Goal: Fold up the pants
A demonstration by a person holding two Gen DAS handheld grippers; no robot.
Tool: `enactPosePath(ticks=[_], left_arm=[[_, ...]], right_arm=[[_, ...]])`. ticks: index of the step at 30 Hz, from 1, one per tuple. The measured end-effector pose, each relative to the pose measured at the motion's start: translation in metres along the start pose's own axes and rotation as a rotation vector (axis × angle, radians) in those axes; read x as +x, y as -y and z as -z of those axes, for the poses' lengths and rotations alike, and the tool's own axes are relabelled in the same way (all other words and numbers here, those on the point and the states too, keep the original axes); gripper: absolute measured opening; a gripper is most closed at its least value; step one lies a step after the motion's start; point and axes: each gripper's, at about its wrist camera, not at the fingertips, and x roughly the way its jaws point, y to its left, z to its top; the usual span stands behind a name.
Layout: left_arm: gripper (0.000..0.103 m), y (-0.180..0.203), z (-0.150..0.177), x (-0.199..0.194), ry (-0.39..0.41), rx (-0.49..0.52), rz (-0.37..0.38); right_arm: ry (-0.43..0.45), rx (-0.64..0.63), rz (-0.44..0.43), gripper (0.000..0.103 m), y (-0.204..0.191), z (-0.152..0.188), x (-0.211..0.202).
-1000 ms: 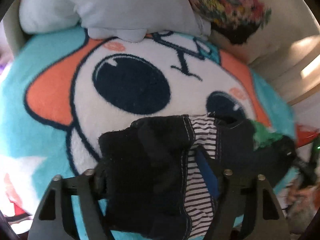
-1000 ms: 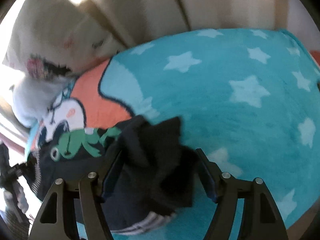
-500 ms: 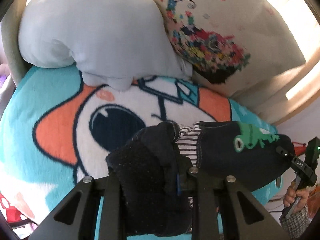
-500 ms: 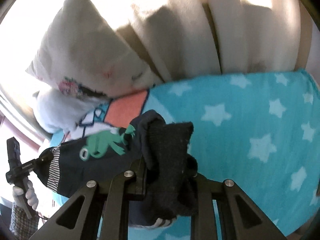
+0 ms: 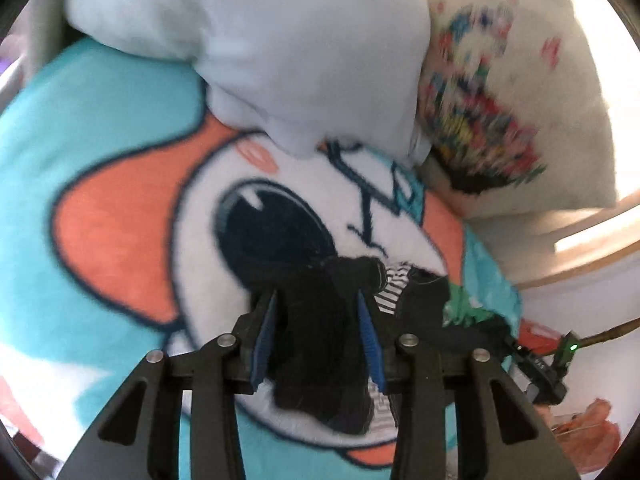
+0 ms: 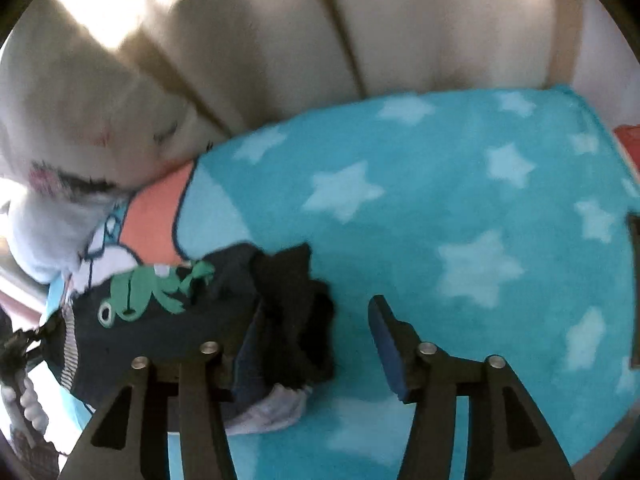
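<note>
The dark pants [image 5: 320, 344] are seen bunched on a teal blanket [image 6: 460, 220] printed with pale stars and a large cartoon face [image 5: 280, 220]. In the left wrist view, a dark fold of the pants is clamped between the blue pads of the left tongs [image 5: 318, 340]; a striped lining [image 5: 390, 288] and a green patch [image 5: 464, 306] are visible just to the right of the fold. In the right wrist view, the right tongs [image 6: 316, 344] are spread wide and nothing is gripped: the left pad is pressed against the bunched black fabric [image 6: 296, 312], while the right pad [image 6: 386, 344] is held apart over bare blanket. A green frog print [image 6: 148, 292] is shown on the pants, and a pale hem [image 6: 276, 404] is seen at the lower edge of the bundle. A white cushion [image 5: 260, 48] and a floral pillow [image 5: 500, 112] are placed at the far edge of the blanket, the cushion overlapping the cartoon face. Much of both views is blurred.
</note>
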Motion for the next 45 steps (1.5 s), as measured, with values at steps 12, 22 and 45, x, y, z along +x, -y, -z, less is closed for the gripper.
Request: enactPosePath(ticks=[12, 22, 45], left_arm=[[0.051, 0.076, 0.005, 0.001, 0.019, 0.193, -0.086], [0.05, 0.026, 0.0, 0.033, -0.012, -0.045, -0.113], [0.053, 0.061, 0.117, -0.107, 0.19, 0.062, -0.447]], right_arm=[[0.019, -0.062, -0.124, 0.032, -0.064, -0.006, -0.011], [-0.073, -0.008, -0.074, 0.032, -0.044, 0.01, 0.032], [-0.045, -0.249, -0.175, 0.05, -0.123, 0.097, -0.016]])
